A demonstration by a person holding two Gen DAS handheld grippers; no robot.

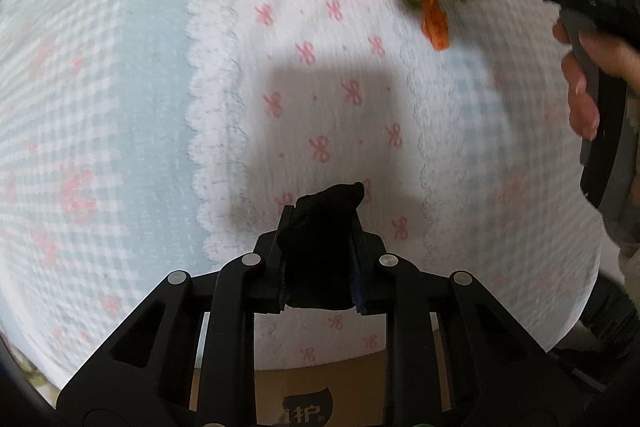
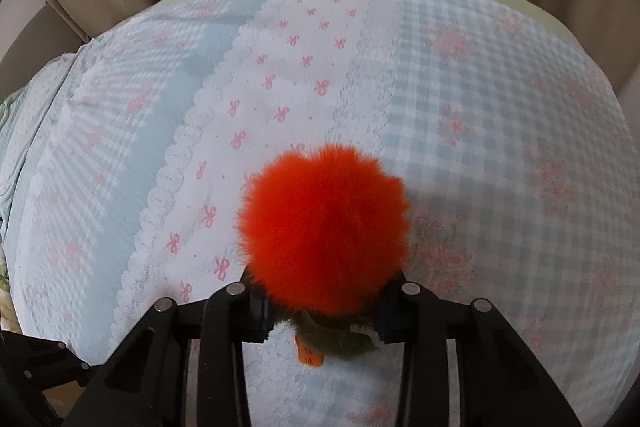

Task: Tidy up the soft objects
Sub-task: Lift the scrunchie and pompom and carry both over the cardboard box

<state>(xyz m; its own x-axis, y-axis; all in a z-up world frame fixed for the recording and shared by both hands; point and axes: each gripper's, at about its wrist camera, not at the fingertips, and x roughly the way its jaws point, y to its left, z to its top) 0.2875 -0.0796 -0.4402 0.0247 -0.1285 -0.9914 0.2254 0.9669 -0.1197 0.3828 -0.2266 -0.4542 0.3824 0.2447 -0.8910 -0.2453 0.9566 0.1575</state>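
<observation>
Now left tongs (image 1: pixel 320 223) pinching black cloth (image 1: pixel 320 251) near bedspread (image 1: pixel 120 107) edge; right tongs (image 2: pixel 320 301) pinching orange pompom (image 2: pixel 324 231) mid-bed.

Both wrist views look down, close, sharing the bedspread (image 1: pixel 320 87) – bow-print strip.

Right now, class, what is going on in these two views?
A person holds tongs in each hand above a bedspread printed with pink bows. The left tongs are shut on a black cloth. The right tongs grip an orange pompom by its green base, with an orange tag hanging below. Both items are in the air, neither set down.
</observation>
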